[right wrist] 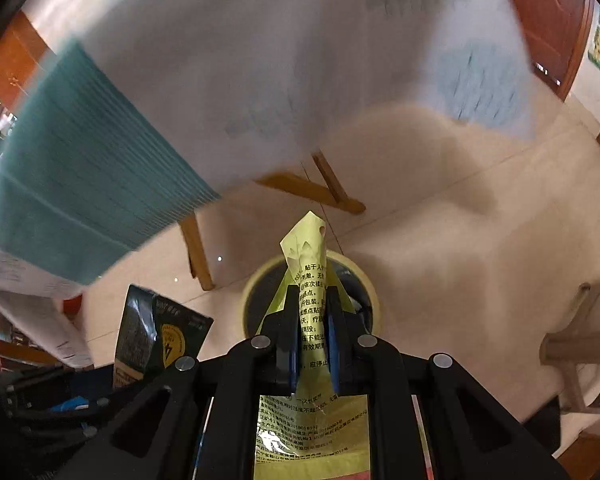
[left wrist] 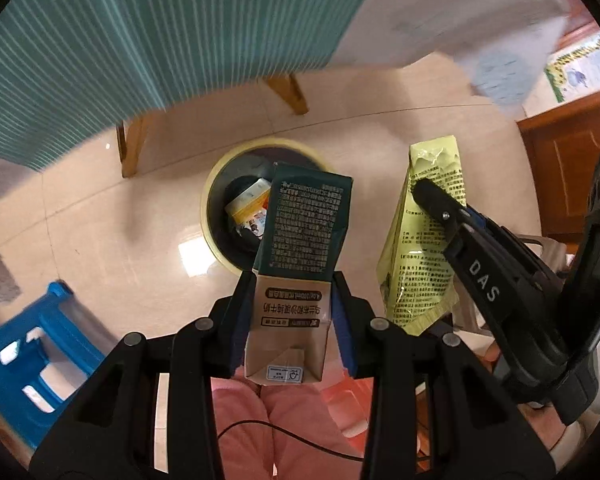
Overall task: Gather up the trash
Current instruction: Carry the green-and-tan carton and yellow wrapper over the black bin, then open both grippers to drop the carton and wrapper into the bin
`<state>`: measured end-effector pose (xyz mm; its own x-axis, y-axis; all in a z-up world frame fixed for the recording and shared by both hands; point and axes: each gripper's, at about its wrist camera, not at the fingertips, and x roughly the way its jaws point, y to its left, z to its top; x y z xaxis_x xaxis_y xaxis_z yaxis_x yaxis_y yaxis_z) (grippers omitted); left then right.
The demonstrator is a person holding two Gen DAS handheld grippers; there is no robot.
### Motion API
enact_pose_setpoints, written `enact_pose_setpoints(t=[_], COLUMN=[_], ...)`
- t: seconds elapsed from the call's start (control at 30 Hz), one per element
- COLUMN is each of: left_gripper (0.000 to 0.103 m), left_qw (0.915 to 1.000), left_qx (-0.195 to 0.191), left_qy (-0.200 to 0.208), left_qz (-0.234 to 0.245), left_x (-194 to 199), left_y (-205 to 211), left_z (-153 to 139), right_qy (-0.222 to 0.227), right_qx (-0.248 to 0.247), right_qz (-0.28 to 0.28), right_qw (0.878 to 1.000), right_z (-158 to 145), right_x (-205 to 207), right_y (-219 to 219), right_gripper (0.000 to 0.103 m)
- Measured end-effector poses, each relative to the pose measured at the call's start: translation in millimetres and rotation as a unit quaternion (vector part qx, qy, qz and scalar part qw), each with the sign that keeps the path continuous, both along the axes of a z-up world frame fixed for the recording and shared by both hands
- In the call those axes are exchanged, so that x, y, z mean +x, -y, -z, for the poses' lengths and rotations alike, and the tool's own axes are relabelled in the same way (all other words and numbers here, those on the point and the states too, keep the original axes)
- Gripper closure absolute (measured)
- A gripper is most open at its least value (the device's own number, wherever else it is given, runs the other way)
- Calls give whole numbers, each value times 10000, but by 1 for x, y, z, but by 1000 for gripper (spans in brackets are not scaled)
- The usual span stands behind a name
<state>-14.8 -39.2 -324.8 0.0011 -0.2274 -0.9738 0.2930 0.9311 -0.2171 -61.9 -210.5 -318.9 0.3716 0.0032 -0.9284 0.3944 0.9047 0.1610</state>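
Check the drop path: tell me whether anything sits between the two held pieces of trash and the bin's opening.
Nothing visible blocks it. The milk carton and the yellow packet both hang over the open, lidless bin, which holds only some trash at the bottom. The table's cloth is off to the side.

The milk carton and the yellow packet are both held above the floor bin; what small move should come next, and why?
Probably lower both a little further over the bin before letting go. The left gripper clamps the milk carton and the right gripper pinches the yellow packet, and each wrist view shows the bin's opening just beyond its item, with trash already inside.
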Motion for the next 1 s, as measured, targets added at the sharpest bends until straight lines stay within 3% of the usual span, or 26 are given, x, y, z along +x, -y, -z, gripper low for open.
enact_pose_setpoints(t=[0.27, 0.57, 0.63, 0.73, 1.0], left_gripper=[70, 67, 53, 45, 44], left_qw=[9997, 9988, 9985, 9981, 9984], left_qx=[-5, 187, 189, 227, 228], left_qy=[18, -62, -129, -148, -82], left_qz=[-256, -452, -504, -549, -510], left_x=[18, 44, 45, 47, 41], left_y=[7, 5, 2, -4, -8], left_z=[98, 163, 166, 163, 138], right_qy=[-226, -543, -599, -639, -690], right_qx=[215, 403, 479, 514, 470], right_qz=[-99, -415, -408, -384, -473], right_qw=[9995, 9968, 9962, 9959, 9954], right_z=[110, 178, 185, 188, 170], right_x=[32, 49, 52, 54, 55], right_y=[3, -3, 0, 0, 3], right_gripper=[91, 75, 71, 70, 64])
